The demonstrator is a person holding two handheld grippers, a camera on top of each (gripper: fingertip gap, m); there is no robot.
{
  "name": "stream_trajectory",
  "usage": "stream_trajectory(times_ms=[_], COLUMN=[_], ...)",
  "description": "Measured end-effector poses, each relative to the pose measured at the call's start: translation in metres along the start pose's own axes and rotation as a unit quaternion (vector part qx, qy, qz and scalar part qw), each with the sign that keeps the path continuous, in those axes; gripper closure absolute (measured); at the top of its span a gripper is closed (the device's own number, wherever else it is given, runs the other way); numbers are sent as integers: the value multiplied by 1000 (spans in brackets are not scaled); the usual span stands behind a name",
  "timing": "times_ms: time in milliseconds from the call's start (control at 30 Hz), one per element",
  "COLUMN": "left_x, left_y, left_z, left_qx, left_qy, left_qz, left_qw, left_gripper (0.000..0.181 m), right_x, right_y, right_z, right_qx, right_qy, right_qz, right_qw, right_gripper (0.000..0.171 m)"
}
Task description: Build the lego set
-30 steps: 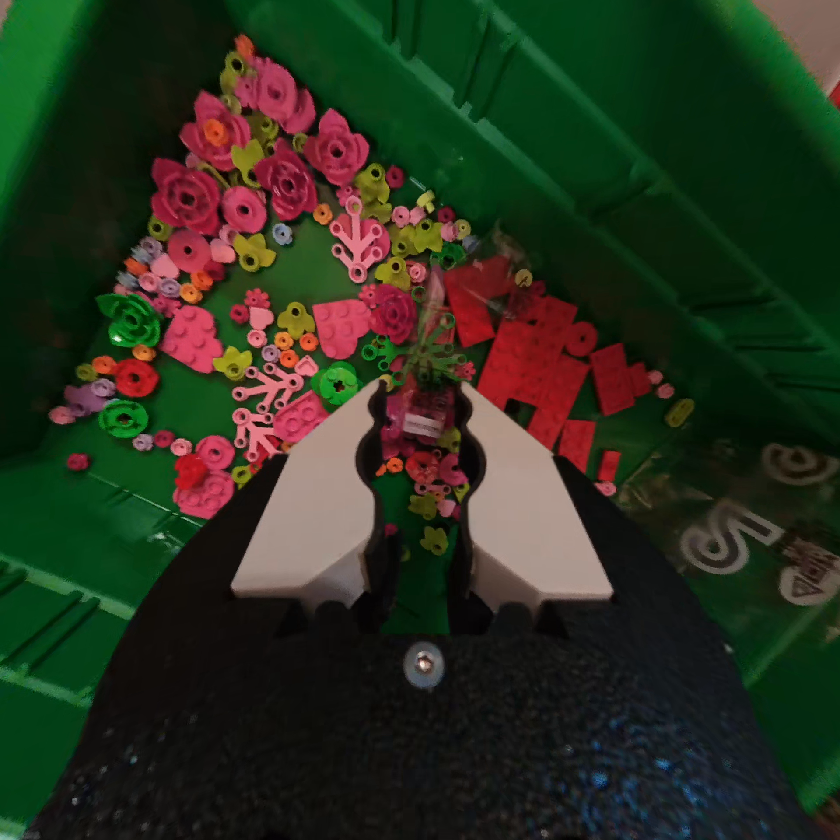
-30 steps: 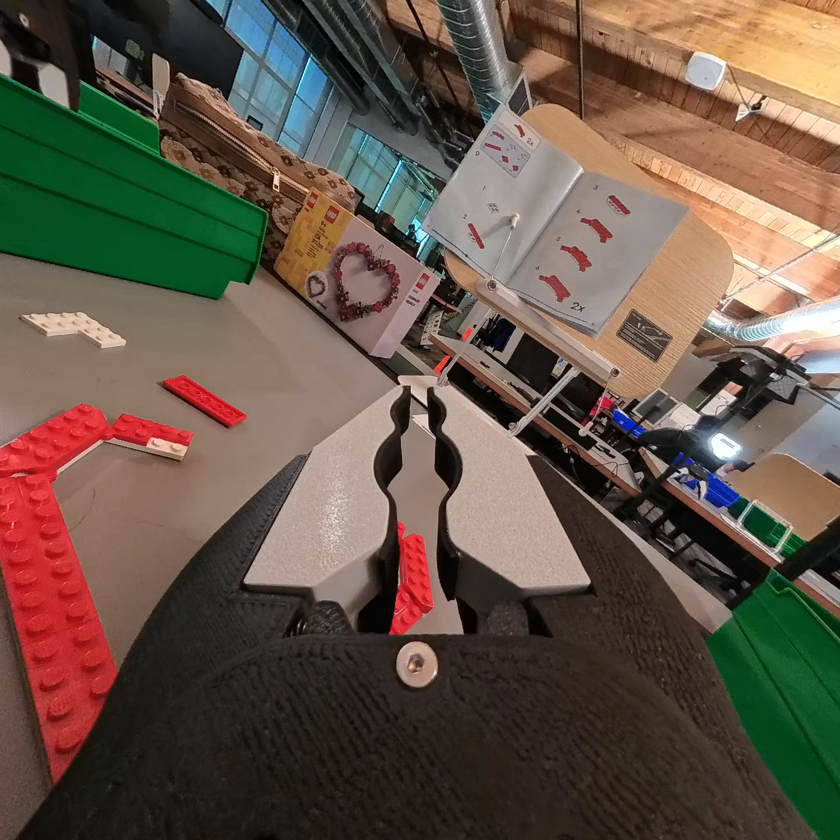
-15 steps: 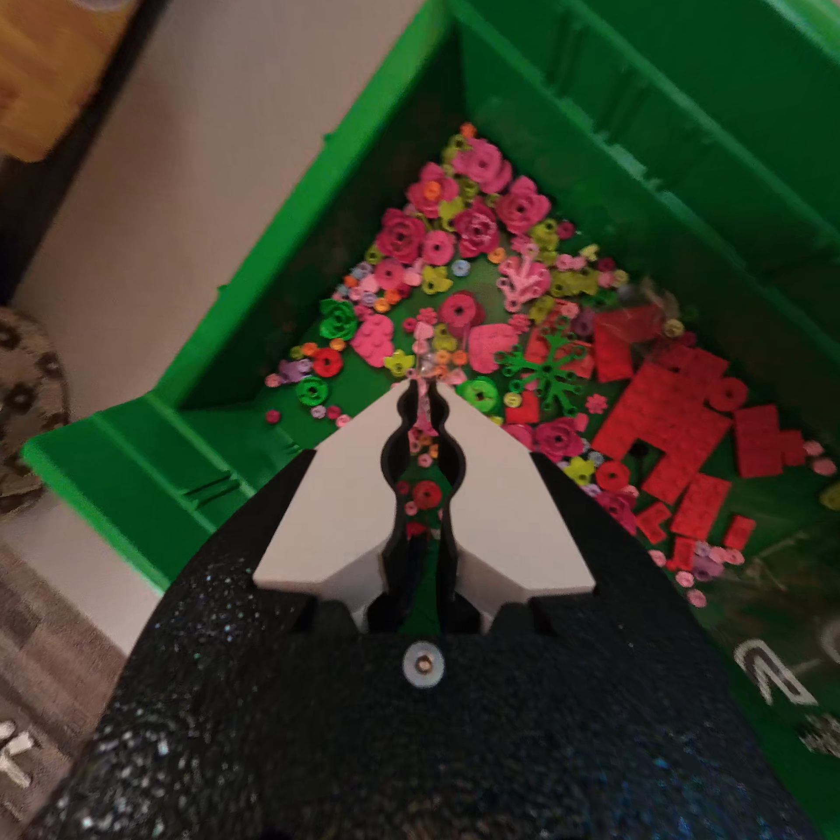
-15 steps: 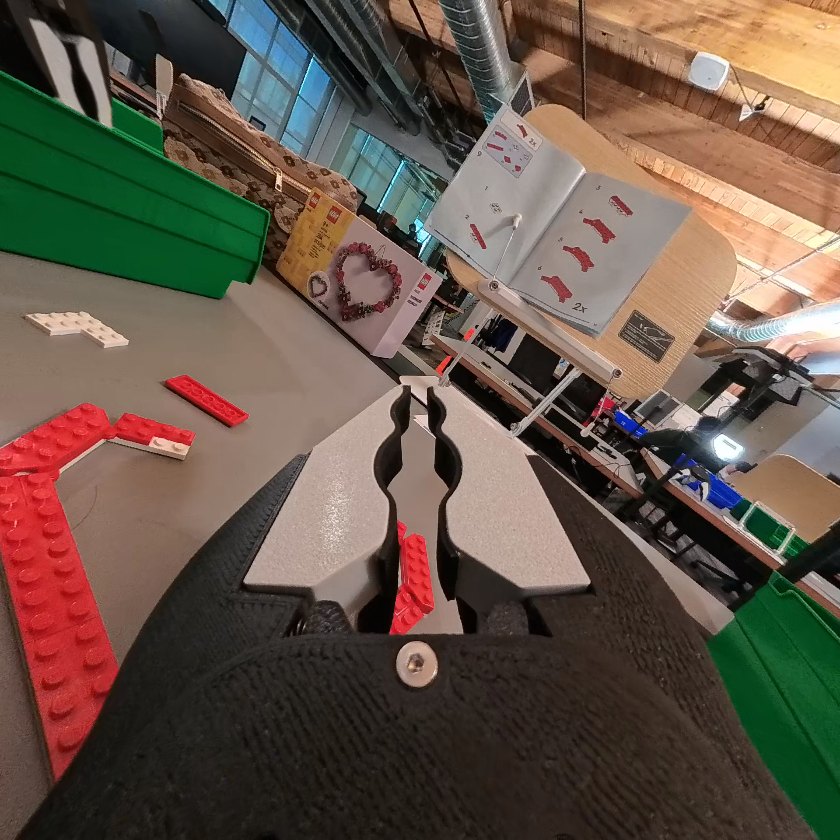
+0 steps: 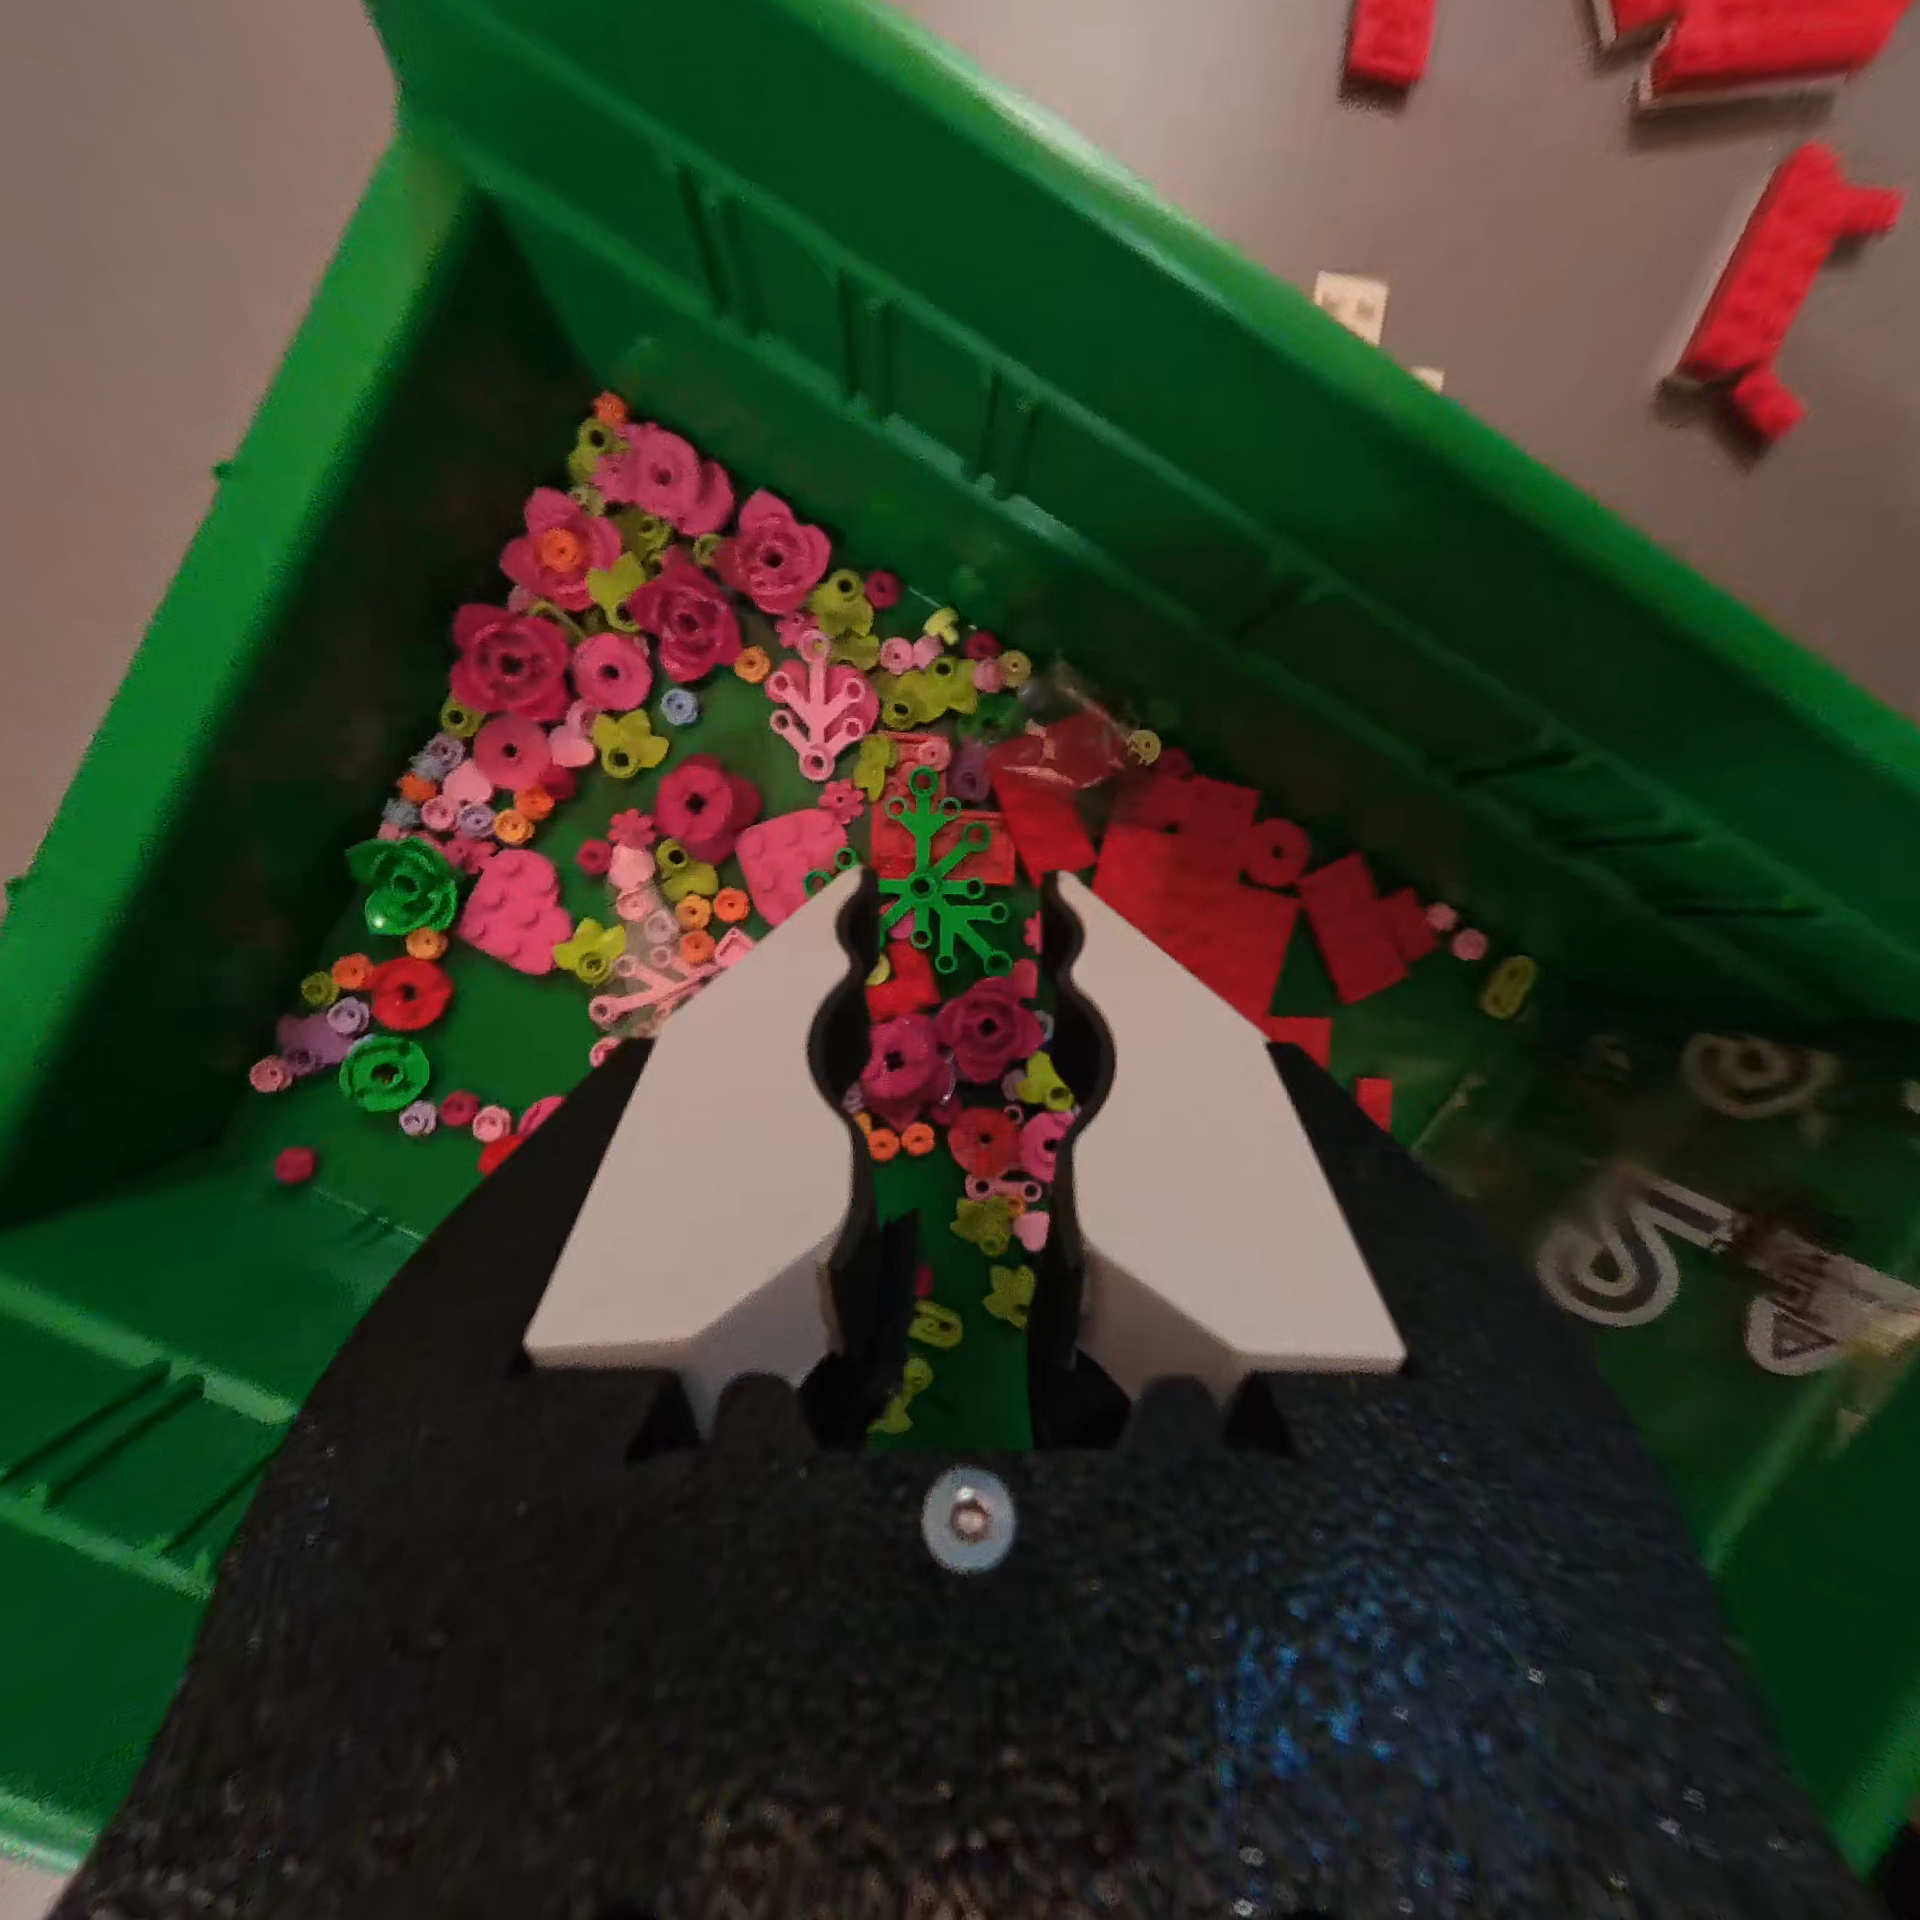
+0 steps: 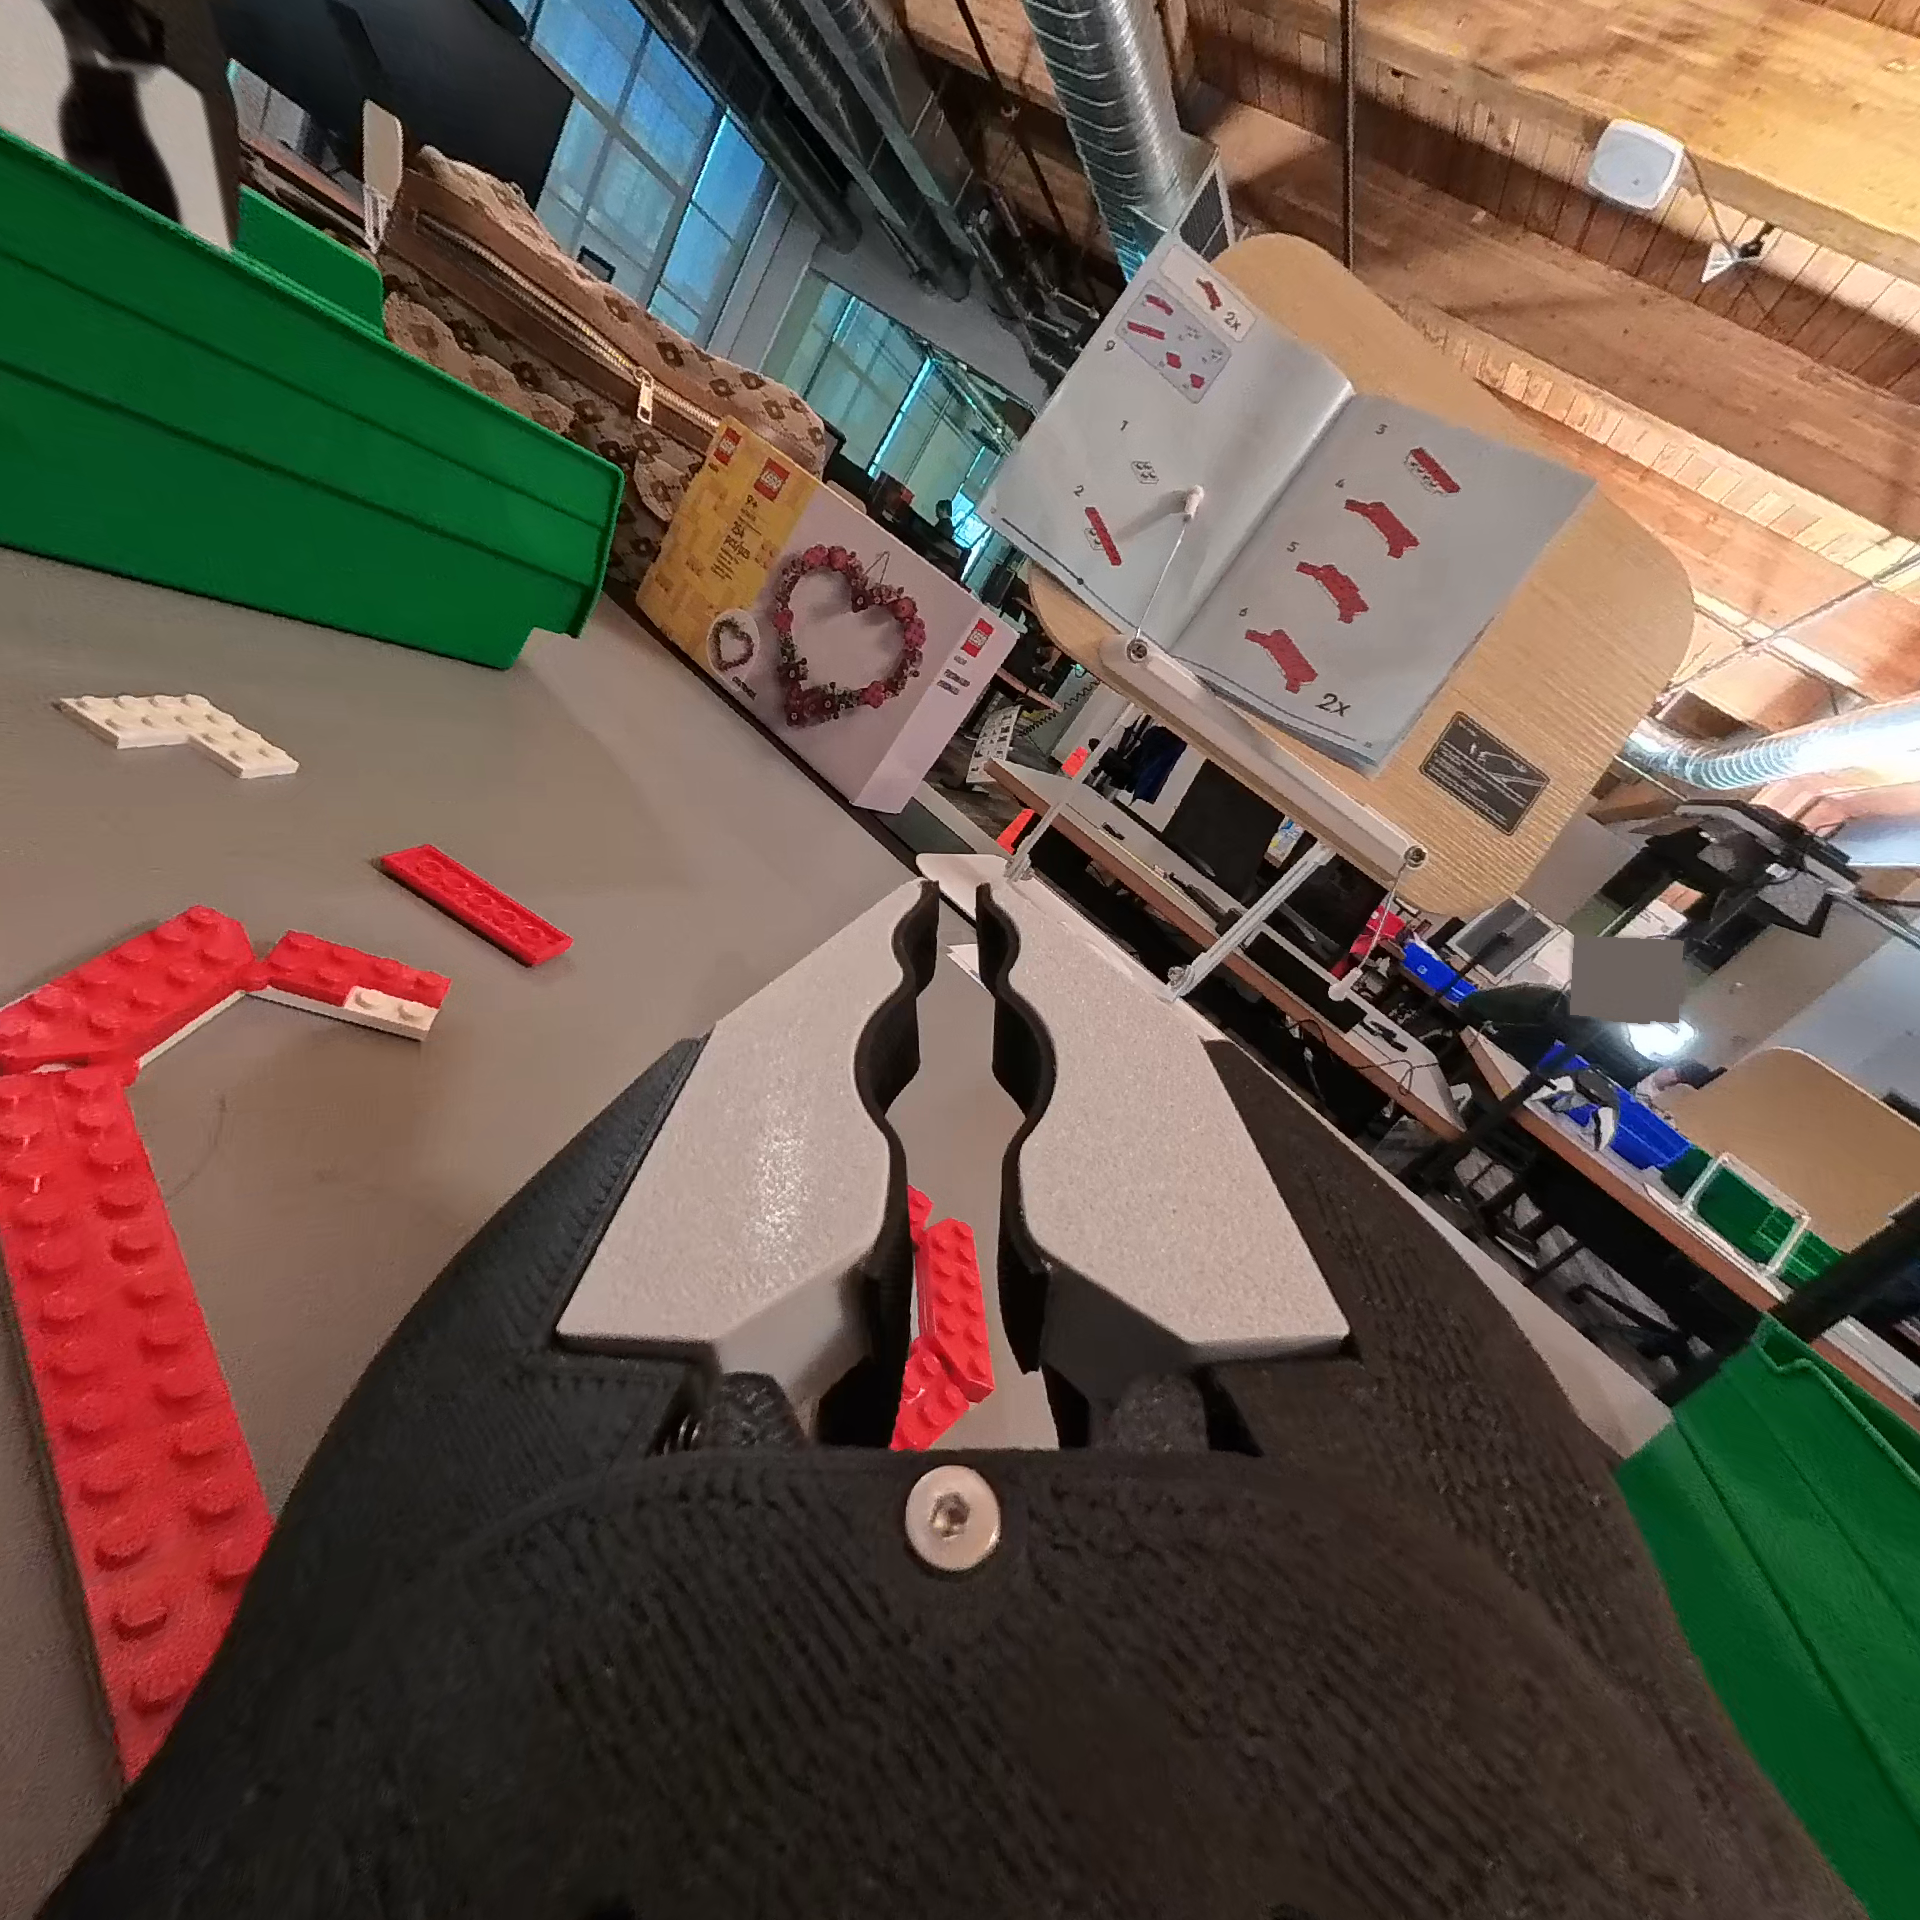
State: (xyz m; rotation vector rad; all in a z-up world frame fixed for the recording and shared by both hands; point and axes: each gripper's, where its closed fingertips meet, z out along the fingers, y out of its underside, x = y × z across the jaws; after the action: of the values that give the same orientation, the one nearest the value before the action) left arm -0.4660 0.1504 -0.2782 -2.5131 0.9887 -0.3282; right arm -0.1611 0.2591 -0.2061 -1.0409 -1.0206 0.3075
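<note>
My left gripper (image 5: 956, 878) is open and empty, hovering over a green bin (image 5: 1143, 208) of loose pieces. Below its tips lie a green leaf piece (image 5: 930, 894), magenta roses (image 5: 509, 660) and red plates (image 5: 1195, 894). My right gripper (image 6: 953, 891) sits low over the grey table with only a narrow slit between its fingers and nothing between the tips. Small red plates (image 6: 951, 1309) show on the table through the gap near its base. A partly built red frame (image 6: 114, 1299) lies to its left, with a loose red plate (image 6: 473, 904) and a white L-shaped plate (image 6: 177, 727).
The same green bin (image 6: 260, 468) stands at the back left of the table. The set's box (image 6: 831, 644) and an open instruction booklet (image 6: 1299, 540) on a stand are behind. Another green bin (image 6: 1787, 1538) is at the right. A clear bag (image 5: 1714, 1226) lies in the bin. My hands' fingertips stand some 35 cm from each other. The white L-shaped plate (image 6: 177, 727) is about 15 cm from my left fingertips.
My left gripper has pulled up out of the bin and shifted; its jaws narrowed and are now wider apart. The right gripper has barely moved.
</note>
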Motion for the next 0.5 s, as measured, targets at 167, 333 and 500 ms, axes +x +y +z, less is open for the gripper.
stream_trajectory(times_ms=[167, 333, 500], left_x=[5, 19, 25], left_y=[-1, -10, -12], left_z=[12, 18, 33], left_qx=[-2, 16, 10], left_qy=[-4, 23, 25], left_qz=[41, 95, 128], left_qw=[999, 995, 991], left_gripper=[136, 127, 138], right_x=[-1, -2, -4], right_y=[0, 2, 2], right_z=[0, 1, 2], right_qx=[-2, -6, -10], right_qy=[-1, -1, -4], right_qz=[-3, -10, -17], right_qw=[1000, 1000, 1000], right_gripper=[166, 166, 166])
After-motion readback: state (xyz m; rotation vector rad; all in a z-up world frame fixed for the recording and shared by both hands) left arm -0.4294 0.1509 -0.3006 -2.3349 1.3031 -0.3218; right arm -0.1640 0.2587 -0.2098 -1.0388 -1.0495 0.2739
